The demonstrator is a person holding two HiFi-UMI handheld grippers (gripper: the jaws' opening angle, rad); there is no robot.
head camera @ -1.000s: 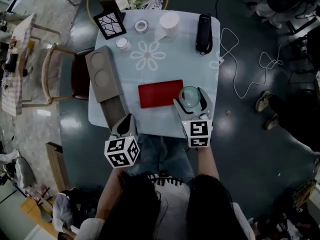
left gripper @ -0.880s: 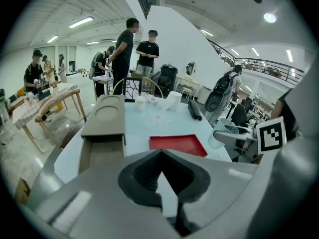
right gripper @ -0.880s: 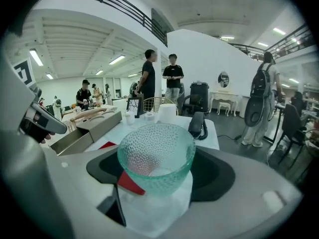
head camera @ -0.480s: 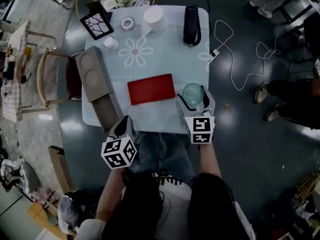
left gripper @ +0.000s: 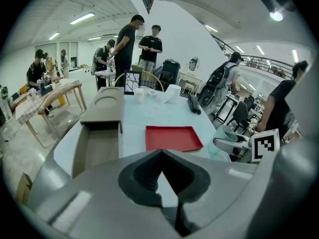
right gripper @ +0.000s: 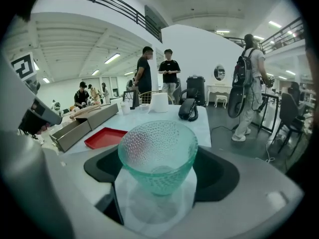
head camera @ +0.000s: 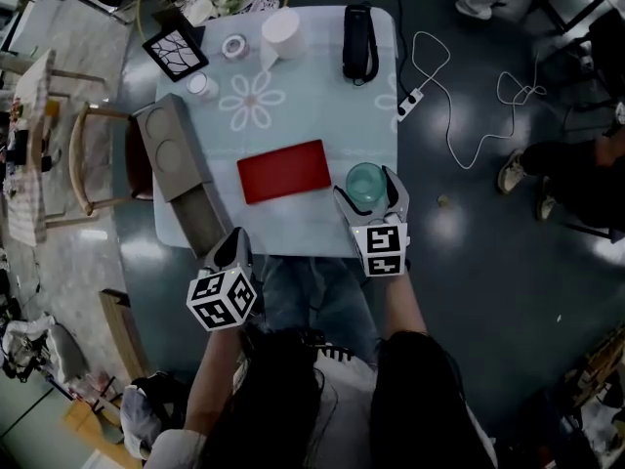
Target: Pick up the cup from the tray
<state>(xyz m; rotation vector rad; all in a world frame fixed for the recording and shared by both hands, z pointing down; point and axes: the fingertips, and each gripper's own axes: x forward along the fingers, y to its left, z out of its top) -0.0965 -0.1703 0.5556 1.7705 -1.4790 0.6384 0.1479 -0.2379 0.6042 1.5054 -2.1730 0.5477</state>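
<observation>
1. From the head view: right gripper (head camera: 369, 186) closed around the green cup (head camera: 367, 182), just beside the right end of the red tray (head camera: 285, 171), over the table (head camera: 322, 96) near its front edge. Tray bare. Left gripper (head camera: 234, 242) low at the table's near edge, holding nothing.
2. From the left gripper view: jaws pressed together, nothing between them. Bare red tray (left gripper: 173, 138) ahead. Cup (left gripper: 224, 138) off to the right, in the other gripper.
3. From the right gripper view: bumpy green cup (right gripper: 157, 153) upright and snug between the two jaws. Tray (right gripper: 105, 137) away to the left. Hard to tell if up off the table.
4. Looks nearly done: cup gripped and off the tray. Left to do, at most: lift it clear and keep it steady.
</observation>
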